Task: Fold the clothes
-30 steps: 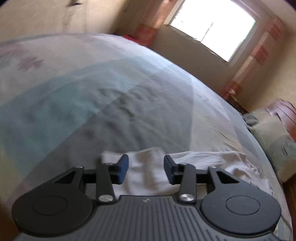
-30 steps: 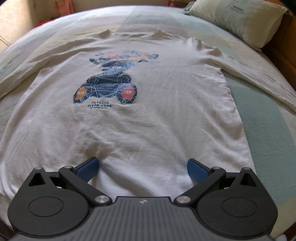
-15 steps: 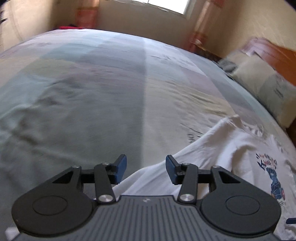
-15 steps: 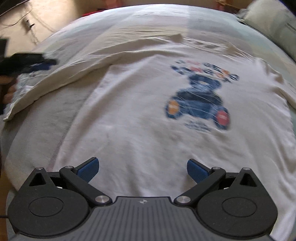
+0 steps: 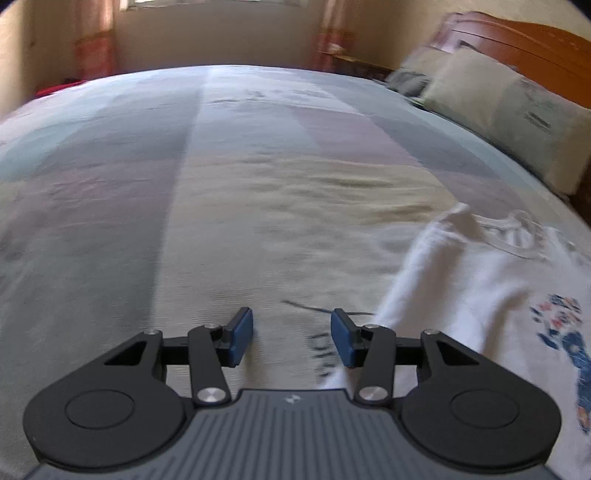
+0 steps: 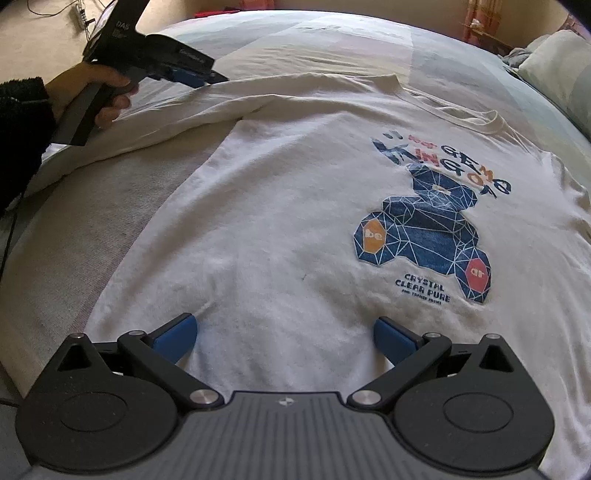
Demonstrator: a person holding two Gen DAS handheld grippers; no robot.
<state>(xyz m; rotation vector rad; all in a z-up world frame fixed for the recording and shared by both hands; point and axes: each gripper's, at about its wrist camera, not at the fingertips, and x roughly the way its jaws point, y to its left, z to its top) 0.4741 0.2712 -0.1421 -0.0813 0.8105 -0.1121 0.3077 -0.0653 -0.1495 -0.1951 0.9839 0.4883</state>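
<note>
A white T-shirt [image 6: 295,221] with a blue bear print [image 6: 424,236] lies flat, front up, on the bed. Its long left sleeve [image 6: 184,110] stretches toward the bed's left edge. My right gripper [image 6: 284,328] hovers wide open over the shirt's lower part, nothing between its pads. My left gripper [image 5: 291,332] stands open over bare bedcover. The sleeve [image 5: 417,280] runs just to its right, passing under the right finger. In the right wrist view the left gripper [image 6: 192,75] sits at the sleeve's far edge, held by a hand [image 6: 99,92].
The striped pastel bedcover [image 5: 184,184] spreads wide to the left of the shirt. Pillows [image 5: 498,107] lean on a wooden headboard [image 5: 517,33] at the right. Floor with a cable [image 6: 77,7] lies beyond the bed's left edge.
The left gripper has swung and rolled. The sleeve end that lay between its pads now lies to its right. The right view turned left, bringing the left gripper and hand into sight.
</note>
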